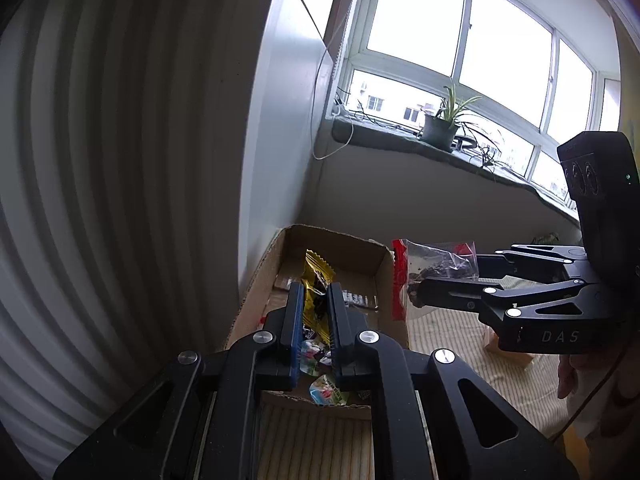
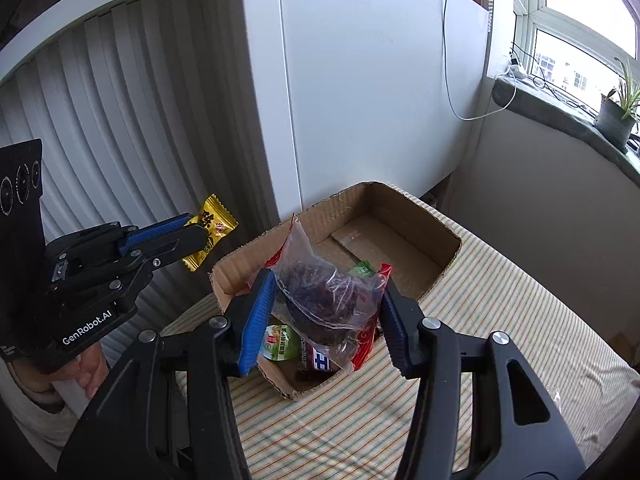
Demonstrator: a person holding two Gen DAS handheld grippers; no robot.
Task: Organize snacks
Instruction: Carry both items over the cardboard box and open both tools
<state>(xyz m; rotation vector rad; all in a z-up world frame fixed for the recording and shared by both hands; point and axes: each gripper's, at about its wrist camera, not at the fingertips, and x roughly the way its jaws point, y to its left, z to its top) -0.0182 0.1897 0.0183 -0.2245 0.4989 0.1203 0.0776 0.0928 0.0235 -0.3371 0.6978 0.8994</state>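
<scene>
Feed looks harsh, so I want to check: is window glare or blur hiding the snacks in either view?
Left wrist: window blown out, box interior dim, yellow candy still readable. Right wrist: even light, clear snack bag sharp, straight edges bowed by fisheye.

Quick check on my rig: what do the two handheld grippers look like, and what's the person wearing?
Both the left gripper and the right gripper are black linkages with silver pivot bolts and blue ribbed pads. White lettering reads GenRobot.AI on the left, DAS on the right. A pale sleeve shows.
</scene>
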